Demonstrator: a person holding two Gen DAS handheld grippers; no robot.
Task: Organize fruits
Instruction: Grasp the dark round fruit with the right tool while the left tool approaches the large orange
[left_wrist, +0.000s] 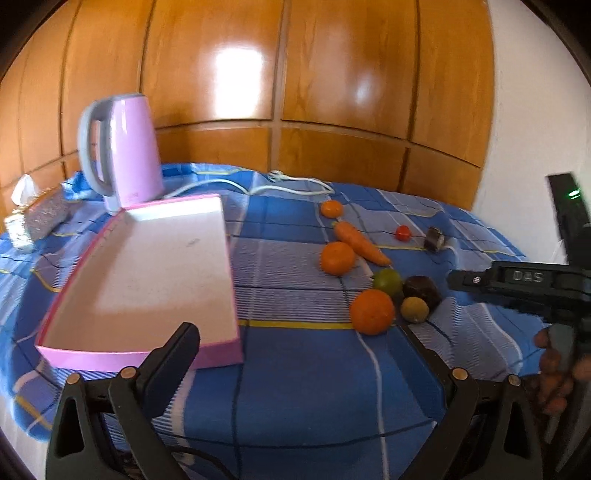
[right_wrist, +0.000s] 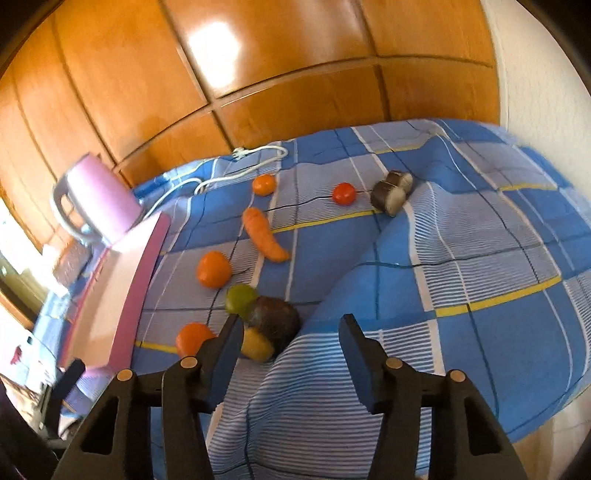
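**Tray empty, all produce on the cloth — sorting not begun**

Landmark: the pink tray (left_wrist: 110, 354), shallow, white inside, set on the blue checked cloth (left_wrist: 303, 376) in front of the pink kettle (left_wrist: 129, 147). Nothing lies in the tray, so by my reading no piece has been placed yet.

Everything to sort lies right of the tray, on the cloth:
- Large orange (left_wrist: 372, 311), nearest the tray's front corner, still apart from it.
- Green lime (left_wrist: 387, 281), dark brown round fruit (left_wrist: 421, 290) and small yellow-green fruit (left_wrist: 414, 309), bunched just behind and right of that orange. Whether they touch is hard to tell.
- Second orange (left_wrist: 337, 257), farther back, beside a carrot (left_wrist: 360, 243).
- Small orange (left_wrist: 331, 208) at the far end of the row, near the white cord (left_wrist: 295, 182).
- Cherry tomato (left_wrist: 402, 233) and a dark cut piece with a pale face (left_wrist: 435, 239), well right of the tray. Kind unclear.

Left gripper (left_wrist: 301, 334): jaws spread wide, holding nothing, low over the cloth by the tray's front edge.
Right gripper (right_wrist: 291, 332): jaws spread, empty, pointing at the bunched cluster with the dark fruit (right_wrist: 275, 319) just ahead of its left finger.

Left to do, as I judge it: every piece. The carrot and tomato may need keeping out.
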